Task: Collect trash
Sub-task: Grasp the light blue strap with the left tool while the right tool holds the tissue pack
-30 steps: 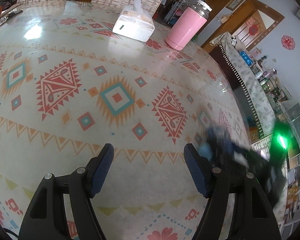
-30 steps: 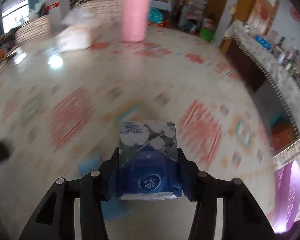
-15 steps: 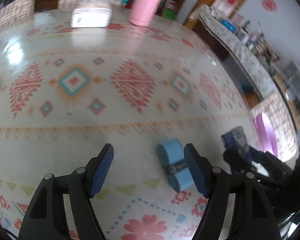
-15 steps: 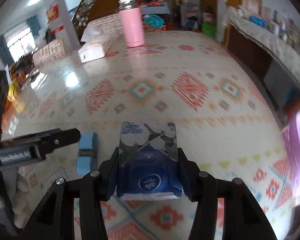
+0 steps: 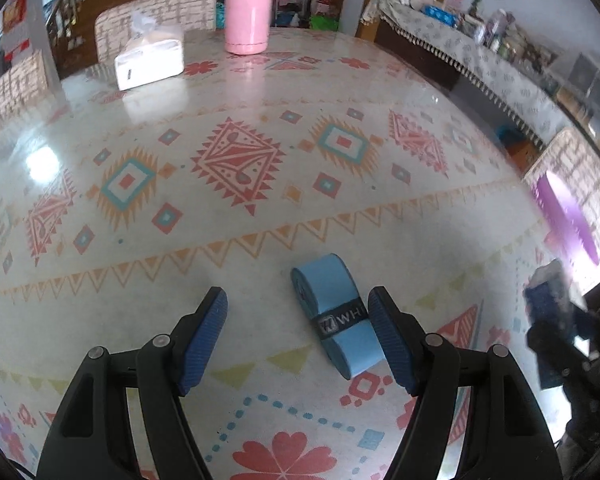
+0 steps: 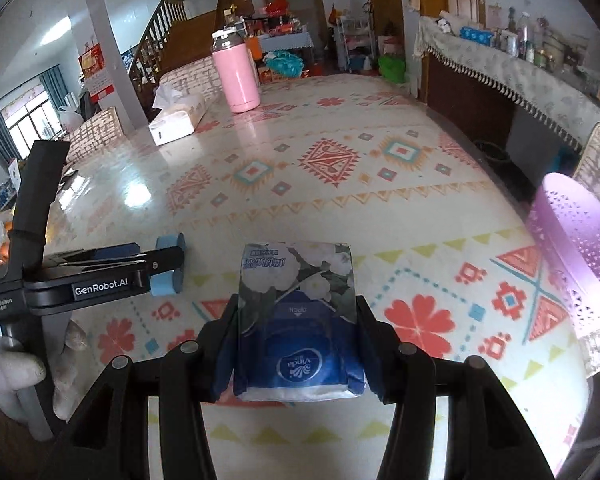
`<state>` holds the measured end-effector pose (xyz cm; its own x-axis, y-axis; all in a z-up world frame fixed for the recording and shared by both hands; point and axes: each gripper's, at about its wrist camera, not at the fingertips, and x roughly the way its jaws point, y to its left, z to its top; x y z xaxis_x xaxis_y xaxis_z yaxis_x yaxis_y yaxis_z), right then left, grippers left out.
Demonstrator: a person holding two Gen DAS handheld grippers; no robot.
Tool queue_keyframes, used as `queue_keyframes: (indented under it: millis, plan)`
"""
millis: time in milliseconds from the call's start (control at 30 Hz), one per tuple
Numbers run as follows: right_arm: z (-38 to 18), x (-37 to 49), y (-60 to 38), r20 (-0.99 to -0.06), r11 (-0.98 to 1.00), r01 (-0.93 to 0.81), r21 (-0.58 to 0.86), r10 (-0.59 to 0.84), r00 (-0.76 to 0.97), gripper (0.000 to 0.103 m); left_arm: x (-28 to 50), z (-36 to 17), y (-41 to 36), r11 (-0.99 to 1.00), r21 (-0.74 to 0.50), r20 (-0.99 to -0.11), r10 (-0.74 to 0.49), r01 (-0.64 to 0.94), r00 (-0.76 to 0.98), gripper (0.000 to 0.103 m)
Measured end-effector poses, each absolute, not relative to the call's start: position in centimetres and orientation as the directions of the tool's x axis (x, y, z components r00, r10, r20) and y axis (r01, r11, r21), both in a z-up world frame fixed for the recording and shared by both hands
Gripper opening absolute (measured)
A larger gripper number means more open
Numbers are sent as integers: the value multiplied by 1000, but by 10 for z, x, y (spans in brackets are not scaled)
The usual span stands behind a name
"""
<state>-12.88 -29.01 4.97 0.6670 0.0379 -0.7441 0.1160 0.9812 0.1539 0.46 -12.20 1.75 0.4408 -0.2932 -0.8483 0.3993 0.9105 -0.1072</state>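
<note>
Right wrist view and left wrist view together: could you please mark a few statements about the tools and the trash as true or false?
1. The right tool is shut on the tissue pack. True.
2. The left tool grips the blue tape roll. False: it is open, the roll lying on the table between its fingers, close to one of them.
3. The pink bottle lies on its side. False: it stands upright.
4. A white tissue box sits near the pink bottle. True.
5. A purple basket is at the right of the right wrist view. True.
</note>
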Motion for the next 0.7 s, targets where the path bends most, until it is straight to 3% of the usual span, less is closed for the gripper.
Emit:
queue_keyframes:
  millis: [133,200,233,700]
  plan:
    - [48,-146,-301,-730,977,142,158,18,684,58,5,18,-122,912,-97,-851,-283,398,442,71]
    - [46,-154,-308,-723,973,154,173,19,691,58,4,19,-119,921,-103,-845,-280,376,455,54]
    - [45,-157,-311,-721,972,158,177,19,692,58,3,20,-119,925,-95,-841,-273,369,467,27]
    - [44,-199,-367,-677,952,191,239,22,736,57,-43,54,-133,927,-86,-784,-289,366,549,27]
